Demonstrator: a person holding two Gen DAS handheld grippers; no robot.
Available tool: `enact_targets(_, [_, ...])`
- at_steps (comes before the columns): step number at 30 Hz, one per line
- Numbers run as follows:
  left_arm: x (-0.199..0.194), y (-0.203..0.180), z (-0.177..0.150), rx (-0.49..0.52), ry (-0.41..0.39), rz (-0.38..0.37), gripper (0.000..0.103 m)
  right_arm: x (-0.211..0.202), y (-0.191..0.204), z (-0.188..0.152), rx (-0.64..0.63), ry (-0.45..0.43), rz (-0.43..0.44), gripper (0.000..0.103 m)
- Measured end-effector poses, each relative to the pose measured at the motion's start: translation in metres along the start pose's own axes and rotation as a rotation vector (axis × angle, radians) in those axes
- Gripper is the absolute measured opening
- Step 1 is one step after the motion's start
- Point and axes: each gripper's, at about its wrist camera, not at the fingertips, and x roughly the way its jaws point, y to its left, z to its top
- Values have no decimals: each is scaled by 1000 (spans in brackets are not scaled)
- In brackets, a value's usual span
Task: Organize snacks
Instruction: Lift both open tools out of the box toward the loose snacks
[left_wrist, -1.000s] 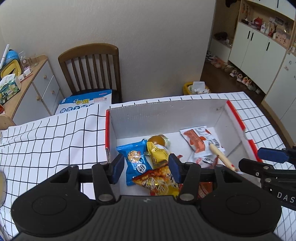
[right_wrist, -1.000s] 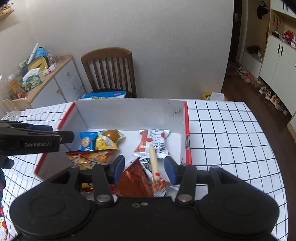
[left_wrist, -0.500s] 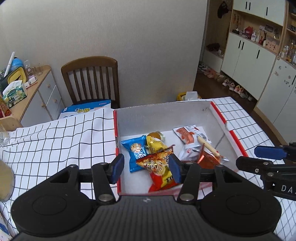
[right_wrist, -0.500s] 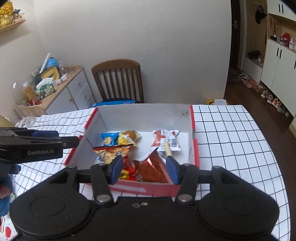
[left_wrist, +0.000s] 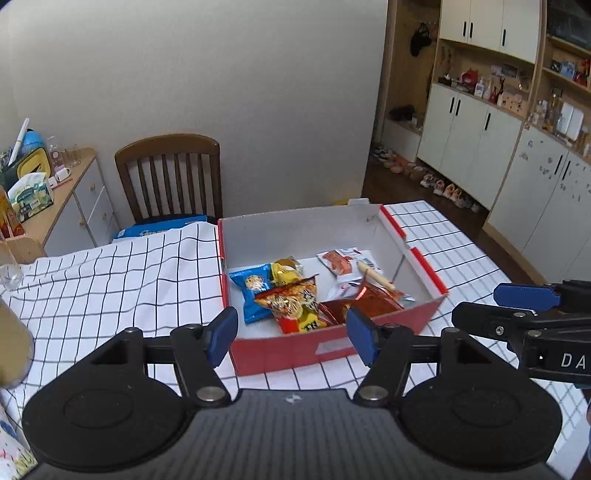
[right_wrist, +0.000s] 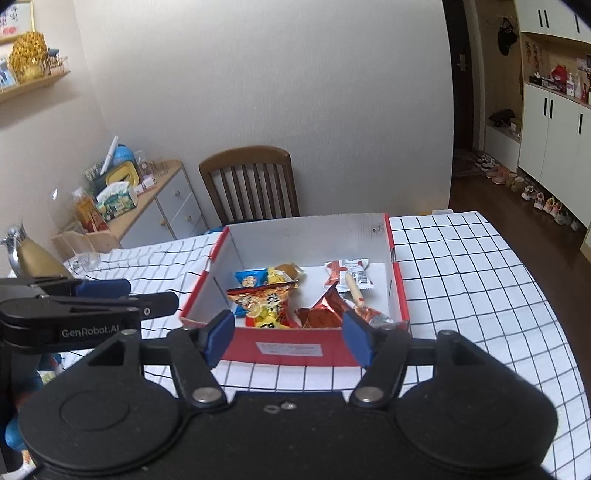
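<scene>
Both pairs of tongs hang short of the red box (left_wrist: 332, 350), which sits on the checked bench (left_wrist: 110, 288) straight ahead of them. The left tongs (left_wrist: 291, 332) and the right tongs (right_wrist: 288, 334) are each opening, with nothing between the blue pads.

The snacks all lie inside the box, just past the near wall. The orange chip bag (left_wrist: 295, 306) lies nearest the left tongs, overlapping a blue cookie pack (left_wrist: 251, 291). A shiny red foil packet (right_wrist: 325, 310) sits just ahead of the right tongs, with a thin sausage stick (right_wrist: 356, 291) across it and a white-and-red wrapper (right_wrist: 347, 271) farther back.

These look light, crinkly and slippery. I'd judge the puffed bags will squash and slide if squeezed in the middle, so a pinch on a flat sealed edge seems safer. The stick looks stiffer and likely to roll, so grip it across its middle.
</scene>
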Motion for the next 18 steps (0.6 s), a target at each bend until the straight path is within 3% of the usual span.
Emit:
enact_targets(4, [-16, 0, -11, -6, -17, -7, 75, -18, 5, -9, -1, -30, 6, 71])
enact_targets(13, [-43, -1, -36, 5, -51, 10, 76, -46, 14, -29, -32, -94, -3, 88])
enact_targets(18, [-51, 1, -51, -17, -41, -3, 81, -55, 19, -41, -63, -120, 12, 91])
